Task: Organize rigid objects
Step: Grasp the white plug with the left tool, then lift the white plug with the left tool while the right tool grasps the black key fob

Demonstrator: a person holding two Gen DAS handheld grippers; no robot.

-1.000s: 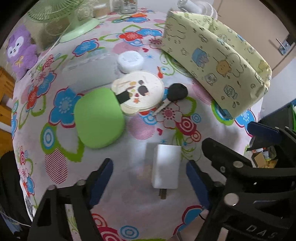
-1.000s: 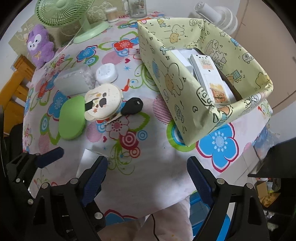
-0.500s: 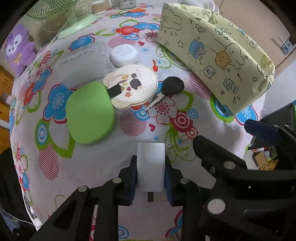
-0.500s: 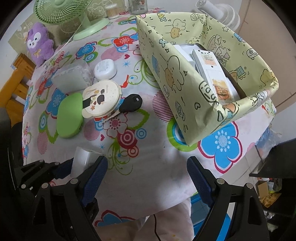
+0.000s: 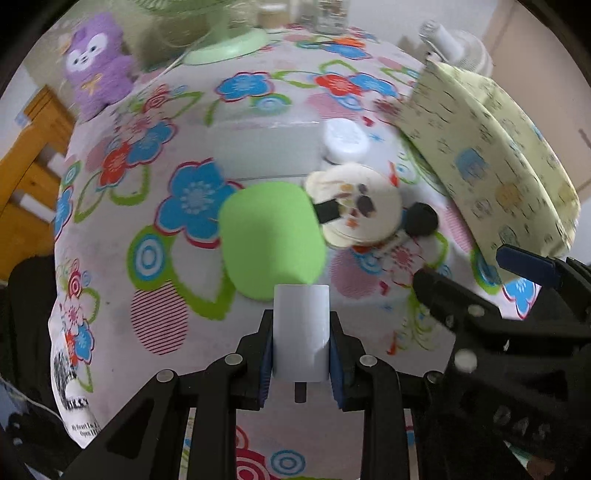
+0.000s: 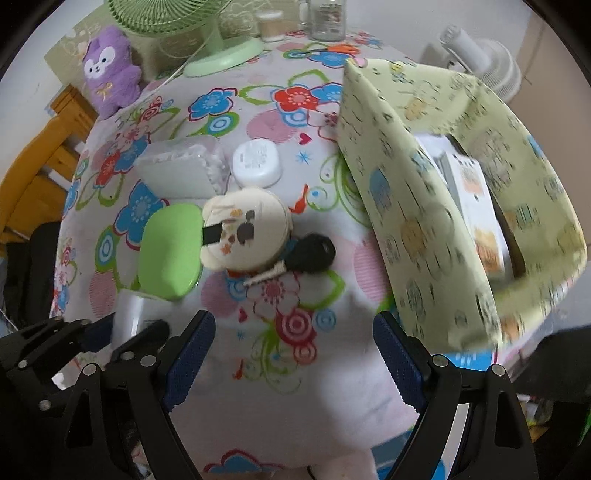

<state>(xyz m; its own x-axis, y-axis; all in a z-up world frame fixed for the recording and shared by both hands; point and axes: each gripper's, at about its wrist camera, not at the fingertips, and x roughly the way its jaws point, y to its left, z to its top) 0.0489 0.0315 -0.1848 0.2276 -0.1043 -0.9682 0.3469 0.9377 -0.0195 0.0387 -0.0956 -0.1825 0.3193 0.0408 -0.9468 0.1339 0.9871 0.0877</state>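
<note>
My left gripper (image 5: pixel 301 354) is shut on a white charger plug (image 5: pixel 301 328), lifted a little off the flowered tablecloth; the same plug (image 6: pixel 129 314) shows at the lower left of the right wrist view. Beyond it lie a green oval case (image 5: pixel 271 236), a cream round tin (image 5: pixel 356 210), a black-headed key (image 5: pixel 421 219), a white round lid (image 5: pixel 345 138) and a clear plastic box (image 5: pixel 266 147). The yellow-green patterned fabric bin (image 6: pixel 461 206) stands at the right, holding white boxes (image 6: pixel 476 206). My right gripper (image 6: pixel 291 349) hangs open over bare cloth near the table's front edge.
A green desk fan (image 6: pixel 207 48), a purple plush toy (image 6: pixel 109 70) and glass jars (image 6: pixel 327 18) stand at the table's far edge. A wooden chair (image 6: pixel 40 166) is at the left. A white fan (image 6: pixel 476 59) stands behind the bin.
My left gripper closed on the white plug and lifted it slightly, drifting left toward the green case. The right gripper stayed open and shifted left over the cloth.
</note>
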